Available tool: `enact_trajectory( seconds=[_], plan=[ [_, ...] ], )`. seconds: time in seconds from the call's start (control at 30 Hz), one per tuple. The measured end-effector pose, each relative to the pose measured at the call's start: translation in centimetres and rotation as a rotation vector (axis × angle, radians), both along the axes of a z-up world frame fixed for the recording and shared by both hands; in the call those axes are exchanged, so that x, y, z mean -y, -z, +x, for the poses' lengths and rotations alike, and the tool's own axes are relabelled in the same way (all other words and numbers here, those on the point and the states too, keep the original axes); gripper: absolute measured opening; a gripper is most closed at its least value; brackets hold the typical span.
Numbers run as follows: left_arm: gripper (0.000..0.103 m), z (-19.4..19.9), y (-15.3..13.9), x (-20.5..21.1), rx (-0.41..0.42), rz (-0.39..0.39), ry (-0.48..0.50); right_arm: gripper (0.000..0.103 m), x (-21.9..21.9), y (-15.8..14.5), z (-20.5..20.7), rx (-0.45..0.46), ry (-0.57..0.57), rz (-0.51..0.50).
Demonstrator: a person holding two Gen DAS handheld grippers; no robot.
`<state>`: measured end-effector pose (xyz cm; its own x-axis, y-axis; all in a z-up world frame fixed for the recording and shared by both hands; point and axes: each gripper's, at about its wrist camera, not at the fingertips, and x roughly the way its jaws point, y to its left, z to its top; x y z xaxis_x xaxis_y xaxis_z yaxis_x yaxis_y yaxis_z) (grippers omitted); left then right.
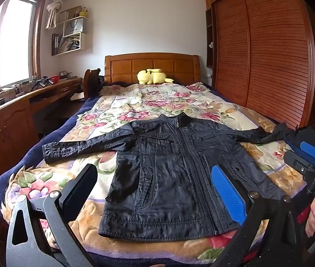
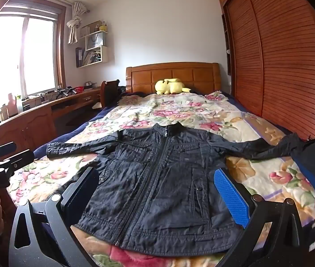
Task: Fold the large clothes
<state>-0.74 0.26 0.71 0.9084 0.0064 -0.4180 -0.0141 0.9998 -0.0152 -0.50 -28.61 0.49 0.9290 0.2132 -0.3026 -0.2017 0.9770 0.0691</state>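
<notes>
Both tongs, left (image 1: pixel 157 191) and right (image 2: pixel 159 191), gape empty over the jacket (image 1: pixel 175 173) hem at the bed's (image 1: pixel 53 133) foot edge; its collar points away from you.

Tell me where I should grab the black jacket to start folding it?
Probably a sleeve cuff. The black jacket lies flat and zipped on the floral blanket, sleeves spread sideways. The cuff on the window side is a free, thin edge, so bring the open left tool in from that outer side, pinch it, and carry it across the chest.
</notes>
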Motion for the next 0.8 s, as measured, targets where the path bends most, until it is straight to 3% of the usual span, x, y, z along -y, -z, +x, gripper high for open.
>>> enact_trajectory(
  seconds=[0.8],
  plan=[
    [0.103, -0.36, -0.52, 0.05, 0.007, 0.003, -0.004, 0.103, 0.11, -0.11, -0.17, 0.006, 0.006, 0.009]
  ],
)
